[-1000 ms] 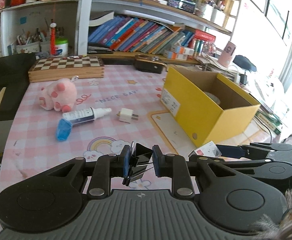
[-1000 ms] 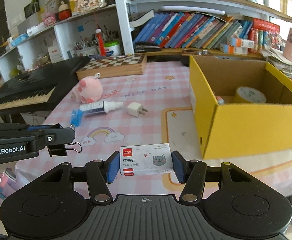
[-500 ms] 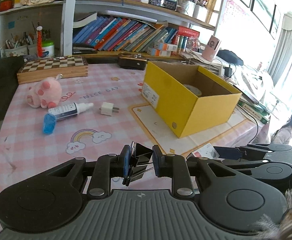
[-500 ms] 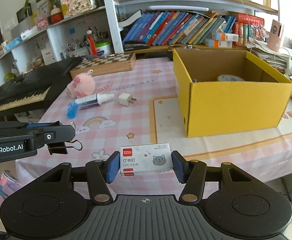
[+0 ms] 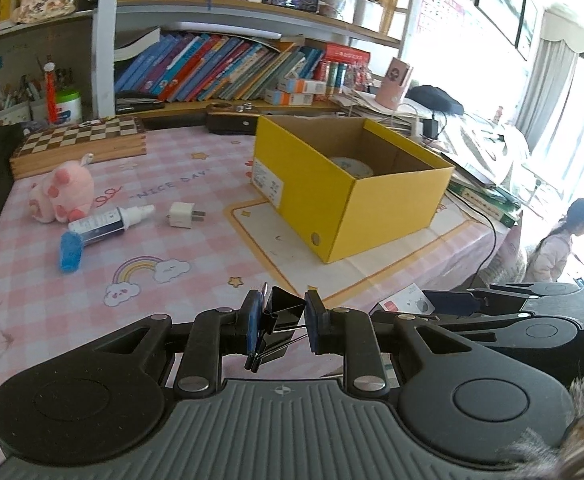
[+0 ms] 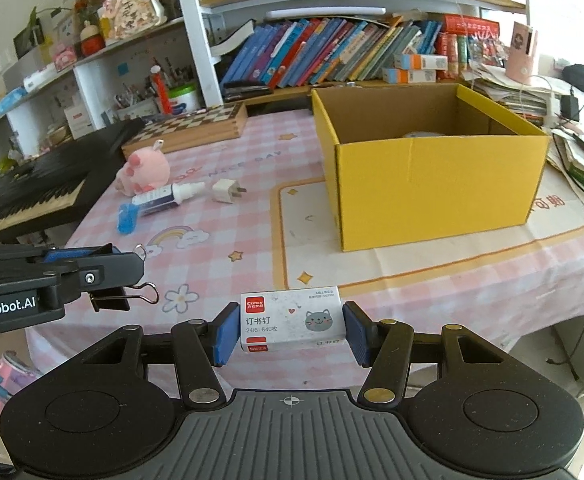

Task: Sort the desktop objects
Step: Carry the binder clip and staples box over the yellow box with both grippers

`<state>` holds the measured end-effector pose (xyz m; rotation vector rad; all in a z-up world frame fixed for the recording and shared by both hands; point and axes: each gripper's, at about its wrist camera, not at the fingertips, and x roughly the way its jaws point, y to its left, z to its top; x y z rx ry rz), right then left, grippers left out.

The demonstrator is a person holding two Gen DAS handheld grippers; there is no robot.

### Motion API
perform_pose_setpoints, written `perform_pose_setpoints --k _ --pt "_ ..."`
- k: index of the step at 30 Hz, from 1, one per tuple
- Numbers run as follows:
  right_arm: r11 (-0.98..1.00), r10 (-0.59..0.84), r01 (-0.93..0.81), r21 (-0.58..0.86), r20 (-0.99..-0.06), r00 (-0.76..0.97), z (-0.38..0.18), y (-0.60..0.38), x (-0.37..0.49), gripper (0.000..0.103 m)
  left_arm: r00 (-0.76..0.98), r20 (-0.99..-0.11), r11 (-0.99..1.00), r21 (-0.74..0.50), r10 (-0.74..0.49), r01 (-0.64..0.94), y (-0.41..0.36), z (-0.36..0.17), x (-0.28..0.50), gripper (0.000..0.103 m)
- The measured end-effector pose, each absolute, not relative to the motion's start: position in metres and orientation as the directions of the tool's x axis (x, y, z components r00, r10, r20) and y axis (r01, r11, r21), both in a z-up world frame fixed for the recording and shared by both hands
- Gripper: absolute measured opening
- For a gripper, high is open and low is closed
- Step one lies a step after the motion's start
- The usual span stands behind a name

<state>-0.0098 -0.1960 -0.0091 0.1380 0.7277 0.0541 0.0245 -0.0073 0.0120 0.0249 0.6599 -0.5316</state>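
I see a black binder clip at lower centre, a white staple box lying flat, and the open yellow box at upper right.

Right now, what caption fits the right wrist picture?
Right gripper holds a staple box before the yellow box.

Lighting: bright daylight from the window at the right of the left wrist view, blown out to white with pale haze over nearby papers. Right wrist view: upper right corner washed out likewise.
Shadows: soft; a faint one beside the yellow box on the tablecloth.
Sharpness: foreground crisp, print on the staple box legible; shelf books slightly soft. No motion blur evident.
Distortion: strong fisheye bowing of shelves and table edges; dark vignette in the corners.
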Motion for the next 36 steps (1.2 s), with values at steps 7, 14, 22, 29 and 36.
perform_pose_setpoints --k 7,14,22,29,36 --pt "0.988 0.046 0.063 0.14 -0.659 0.751 -0.009 -0.211 -0.025 0.055 0.631 -0.587 0.832 -0.144 -0.508 0.536 -0.025 0.012 0.021 0.021" --pt "0.981 -0.009 0.135 0.138 -0.664 0.747 -0.01 -0.225 -0.043 0.055 0.591 -0.587 0.792 -0.149 -0.553 0.592 -0.042 0.011 0.015 0.021" --pt "0.971 -0.063 0.201 0.132 -0.669 0.741 -0.009 -0.237 -0.06 0.055 0.55 -0.584 0.748 -0.157 -0.597 0.644 -0.058 0.011 0.008 0.021" --pt "0.957 -0.118 0.263 0.119 -0.671 0.732 -0.007 -0.245 -0.076 0.055 0.499 -0.58 0.694 -0.168 -0.644 0.7 -0.072 0.01 0.003 0.021" --pt "0.944 -0.16 0.311 0.111 -0.671 0.724 -0.006 -0.252 -0.085 0.055 0.464 -0.574 0.654 -0.174 -0.675 0.736 -0.083 0.01 0.001 0.021"
